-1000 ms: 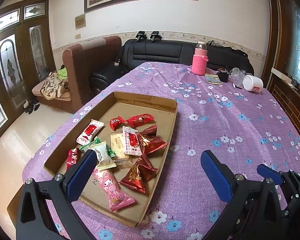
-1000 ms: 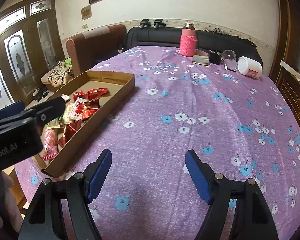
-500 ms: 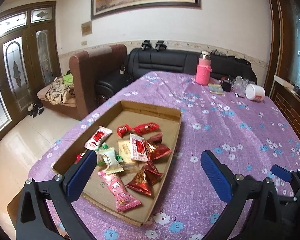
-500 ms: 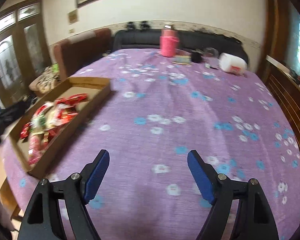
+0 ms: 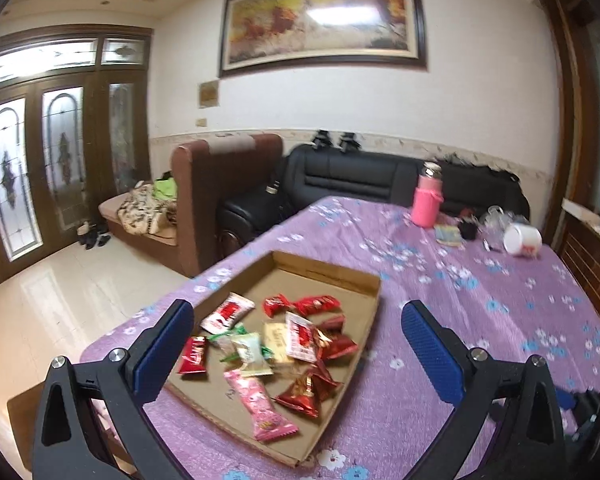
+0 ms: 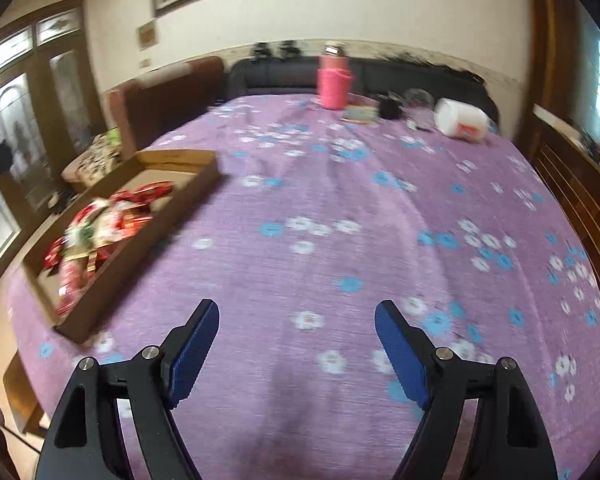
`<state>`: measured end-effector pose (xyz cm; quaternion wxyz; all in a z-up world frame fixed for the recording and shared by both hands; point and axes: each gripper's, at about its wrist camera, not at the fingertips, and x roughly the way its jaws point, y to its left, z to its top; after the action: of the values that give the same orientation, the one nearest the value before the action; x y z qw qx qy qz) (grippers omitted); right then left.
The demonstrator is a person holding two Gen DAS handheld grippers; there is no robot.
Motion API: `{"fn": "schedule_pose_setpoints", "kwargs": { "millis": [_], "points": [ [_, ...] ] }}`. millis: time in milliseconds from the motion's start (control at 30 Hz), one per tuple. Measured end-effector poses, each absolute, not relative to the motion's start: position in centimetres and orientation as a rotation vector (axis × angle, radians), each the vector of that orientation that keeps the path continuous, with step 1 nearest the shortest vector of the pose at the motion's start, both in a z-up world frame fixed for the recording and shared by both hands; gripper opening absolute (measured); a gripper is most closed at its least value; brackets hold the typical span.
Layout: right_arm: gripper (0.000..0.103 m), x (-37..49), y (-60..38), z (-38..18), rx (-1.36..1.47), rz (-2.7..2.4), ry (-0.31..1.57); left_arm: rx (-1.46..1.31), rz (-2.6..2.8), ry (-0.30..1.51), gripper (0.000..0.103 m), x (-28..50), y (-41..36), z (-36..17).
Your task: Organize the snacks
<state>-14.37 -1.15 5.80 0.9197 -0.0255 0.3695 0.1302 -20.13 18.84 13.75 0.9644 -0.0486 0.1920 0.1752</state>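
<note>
A shallow cardboard tray (image 5: 332,276) lies near the table's left corner with several wrapped snacks in it: red packets (image 5: 318,304), a pink one (image 5: 260,404), a white and green one (image 5: 252,350). My left gripper (image 5: 296,344) hangs open above the tray's near end, nothing between its blue pads. In the right wrist view the same tray (image 6: 196,168) sits at the left, blurred. My right gripper (image 6: 296,344) stands open over bare purple cloth, well to the right of the tray, holding nothing.
A purple flowered cloth (image 6: 340,208) covers the table. At the far end stand a pink bottle (image 5: 427,200), a small book (image 5: 448,235), a dark cup (image 5: 468,229) and a white tub on its side (image 5: 522,240). Sofas stand beyond; tiled floor lies left.
My left gripper has risen and tipped up, so the tray sits lower in its view and more wall shows. The right gripper's view has swung a little, the tray shifting left; it stays open.
</note>
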Motion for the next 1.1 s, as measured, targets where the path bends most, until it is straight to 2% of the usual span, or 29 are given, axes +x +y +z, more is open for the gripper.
{"fn": "schedule_pose_setpoints", "kwargs": {
  "millis": [167, 500, 1100],
  "points": [
    [0.084, -15.5, 2.5, 6.6, -0.111, 0.358, 0.723, -0.110, 0.421, 0.357, 0.103, -20.8, 20.2, 14.0],
    [0.084, -15.4, 8.2, 7.9, -0.158, 0.403, 0.712, -0.199, 0.410, 0.409, 0.103, -21.3, 23.7, 14.0],
    [0.084, -17.5, 10.8, 7.4, -0.157, 0.417, 0.662, -0.253, 0.433, 0.474, 0.103, -20.7, 26.4, 12.0]
  ]
}}
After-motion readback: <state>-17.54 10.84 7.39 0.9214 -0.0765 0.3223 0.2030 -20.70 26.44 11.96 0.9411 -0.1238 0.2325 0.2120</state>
